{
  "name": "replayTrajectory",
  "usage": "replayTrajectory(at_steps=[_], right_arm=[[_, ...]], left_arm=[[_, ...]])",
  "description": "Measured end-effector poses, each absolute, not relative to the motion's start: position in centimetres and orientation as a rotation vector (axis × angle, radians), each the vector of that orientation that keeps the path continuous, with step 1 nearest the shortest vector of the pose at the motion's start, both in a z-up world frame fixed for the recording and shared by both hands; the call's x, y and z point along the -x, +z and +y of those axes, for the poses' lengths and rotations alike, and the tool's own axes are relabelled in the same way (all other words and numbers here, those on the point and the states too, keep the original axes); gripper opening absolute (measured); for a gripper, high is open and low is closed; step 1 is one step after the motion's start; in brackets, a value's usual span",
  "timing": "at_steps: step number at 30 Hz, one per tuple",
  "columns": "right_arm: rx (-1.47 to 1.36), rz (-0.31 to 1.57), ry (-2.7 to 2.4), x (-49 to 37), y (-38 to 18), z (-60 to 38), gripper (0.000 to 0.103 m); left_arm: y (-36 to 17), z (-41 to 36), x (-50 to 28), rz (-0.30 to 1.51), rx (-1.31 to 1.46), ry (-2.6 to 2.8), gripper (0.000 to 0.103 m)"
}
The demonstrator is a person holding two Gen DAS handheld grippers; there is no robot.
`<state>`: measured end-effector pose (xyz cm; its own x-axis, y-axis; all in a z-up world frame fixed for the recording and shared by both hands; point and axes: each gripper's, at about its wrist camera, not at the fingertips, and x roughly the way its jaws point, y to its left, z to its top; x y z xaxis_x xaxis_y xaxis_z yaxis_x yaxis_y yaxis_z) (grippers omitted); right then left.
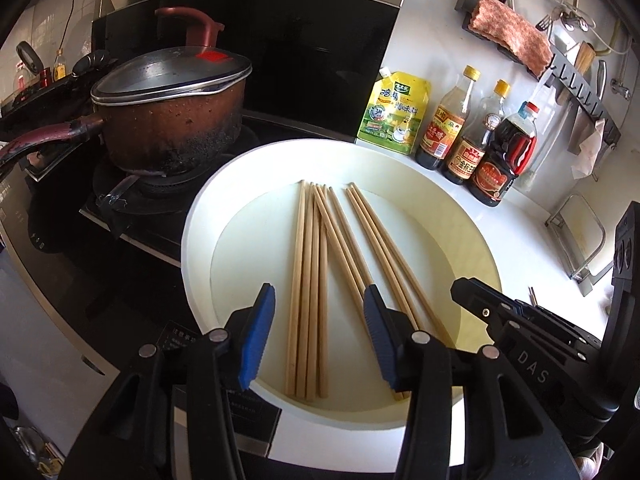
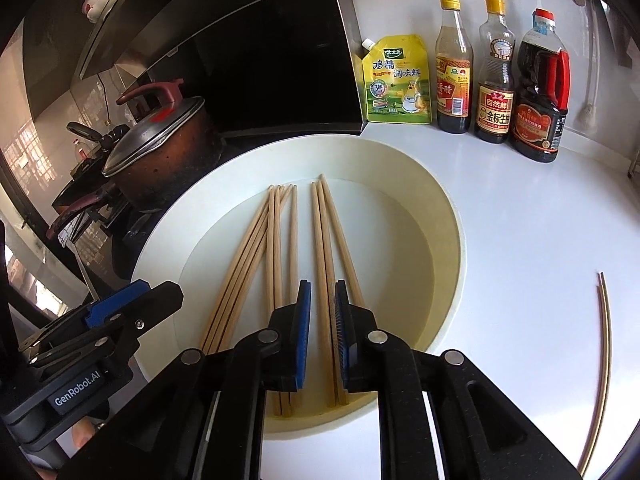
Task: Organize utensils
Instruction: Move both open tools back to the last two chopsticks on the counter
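Several wooden chopsticks (image 1: 308,280) lie in a large white basin (image 1: 200,216) on the counter, in a left bundle and a right group (image 1: 380,240). My left gripper (image 1: 318,336) is open above the near ends of the left bundle. In the right wrist view the basin (image 2: 448,216) holds the same chopsticks (image 2: 276,248). My right gripper (image 2: 322,332) hovers over the near part of the right group (image 2: 326,232), jaws narrowly apart with one chopstick running between them, not clamped. Two more chopsticks (image 2: 604,360) lie on the counter to the right.
A brown lidded pot (image 1: 168,116) sits on the black stove at left. A yellow seasoning pouch (image 1: 394,116) and three sauce bottles (image 1: 472,140) stand behind the basin. A wall rack with a cloth (image 1: 512,36) hangs at upper right. A wire stand (image 1: 580,240) is at right.
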<state>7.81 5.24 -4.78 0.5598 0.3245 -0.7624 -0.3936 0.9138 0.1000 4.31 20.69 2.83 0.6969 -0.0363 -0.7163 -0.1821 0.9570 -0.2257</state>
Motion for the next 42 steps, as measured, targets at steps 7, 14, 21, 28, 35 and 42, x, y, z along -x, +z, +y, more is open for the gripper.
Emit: replayTrajectory(at_steps=[7, 14, 21, 28, 35, 42], right_arm=[[0.079, 0.864, 0.403, -6.0, -4.4, 2.7, 0.017], [0.063, 0.823, 0.359, -4.2, -3.0, -1.4, 0.022], [0.059, 0.803, 0.279, -2.6, -2.1, -6.8, 0.026], [0.042, 0.798, 0.152, -1.4, -1.7, -13.5, 0.030], [0.048, 0.840, 0.041, -1.4, -3.3, -19.4, 0.035], [0.067, 0.891, 0.020, -2.1, -5.5, -21.8, 0.035]], left_arm=[[2.8, 18.5, -3.4, 0.806, 0.292, 0.057, 0.048], [3.5, 14.6, -2.5, 0.785, 0.256, 0.014, 0.052], [3.8, 9.5, -1.8, 0.796, 0.222, -0.084, 0.052], [3.6, 4.7, -1.3, 0.821, 0.199, -0.192, 0.052], [2.9, 0.4, -1.4, 0.847, 0.156, -0.269, 0.056], [1.1, -1.9, -2.3, 0.893, 0.143, -0.262, 0.058]])
